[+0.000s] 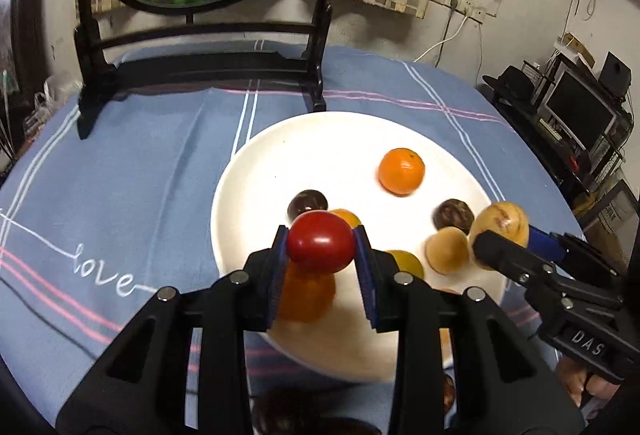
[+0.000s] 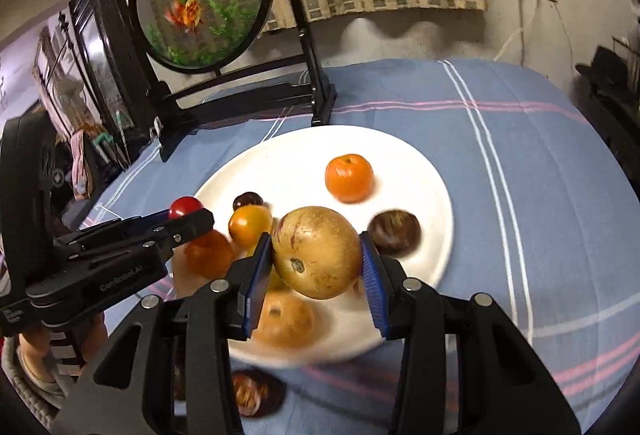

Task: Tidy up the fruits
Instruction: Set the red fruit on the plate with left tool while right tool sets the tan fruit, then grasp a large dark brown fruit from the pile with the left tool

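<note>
White plate on table: left hand-held gripper clamped on red tomato, right hand-held gripper clamped on tan fruit, both above plate.

White plate glazed, smooth, looks ceramic. Tabletop cloth matt blue woven fabric, stitched stripes. Red tomato glossy, smooth skin. Tan round fruit dull, speckled, slightly rough. Orange finely pitted, semi-gloss. Dark chestnuts satin brown. Left gripper and right gripper: matt black plastic, shiny metal pins, ribbed blue pads on fingers. Screen frame glossy black wood.
</note>
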A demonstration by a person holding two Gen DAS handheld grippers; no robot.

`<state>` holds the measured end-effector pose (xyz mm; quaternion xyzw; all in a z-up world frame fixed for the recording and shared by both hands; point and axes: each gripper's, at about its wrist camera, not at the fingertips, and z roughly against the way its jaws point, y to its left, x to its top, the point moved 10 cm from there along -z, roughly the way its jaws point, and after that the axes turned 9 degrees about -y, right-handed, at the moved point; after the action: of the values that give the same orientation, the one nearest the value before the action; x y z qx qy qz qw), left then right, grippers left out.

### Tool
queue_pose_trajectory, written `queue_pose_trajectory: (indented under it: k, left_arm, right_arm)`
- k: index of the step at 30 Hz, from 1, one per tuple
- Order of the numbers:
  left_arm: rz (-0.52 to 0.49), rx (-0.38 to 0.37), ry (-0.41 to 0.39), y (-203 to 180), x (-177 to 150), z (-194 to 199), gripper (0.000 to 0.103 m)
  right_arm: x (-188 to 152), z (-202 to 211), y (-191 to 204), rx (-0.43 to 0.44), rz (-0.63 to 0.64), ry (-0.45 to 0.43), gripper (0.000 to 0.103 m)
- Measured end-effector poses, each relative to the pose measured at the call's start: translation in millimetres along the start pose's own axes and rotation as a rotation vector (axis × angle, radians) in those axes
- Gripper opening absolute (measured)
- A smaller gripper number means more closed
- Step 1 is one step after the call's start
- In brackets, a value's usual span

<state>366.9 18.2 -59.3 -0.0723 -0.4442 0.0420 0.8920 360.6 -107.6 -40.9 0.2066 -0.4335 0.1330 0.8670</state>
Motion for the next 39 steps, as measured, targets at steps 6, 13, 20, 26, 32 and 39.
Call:
queue_pose_trajectory:
  k: [6, 13, 20, 26, 32, 39]
  left_arm:
    - [0.032, 0.0, 0.033, 15, -8, -14, 0.055]
    - [0.05, 0.019, -0.008, 27, -10, 24, 0.069]
    - [-0.053, 0.074, -0.015, 29, -61, 76, 0.081]
    - [-0.018, 0.147, 0.007, 47, -84, 78, 0.084]
    - [0.079, 0.092, 0.068, 50, -86, 57, 0.084]
    - [0.049, 0.109, 0.136, 45, -96, 40, 0.09]
  right_arm:
    - [8, -2, -6, -0.027, 0.053, -0.037, 0.067]
    - [25, 48, -4, 0.008, 0.004, -0.116, 0.067]
    - [-21, 98, -1, 0.051, -0.03, -0.092, 0.069]
    - [-59, 112, -15, 0.044, -0.101, -0.052, 0.069]
    - [-57, 112, -21, 0.047, -0.143, -0.044, 0.07]
    - [-59, 114, -23, 0.041, -0.146, -0.04, 0.077]
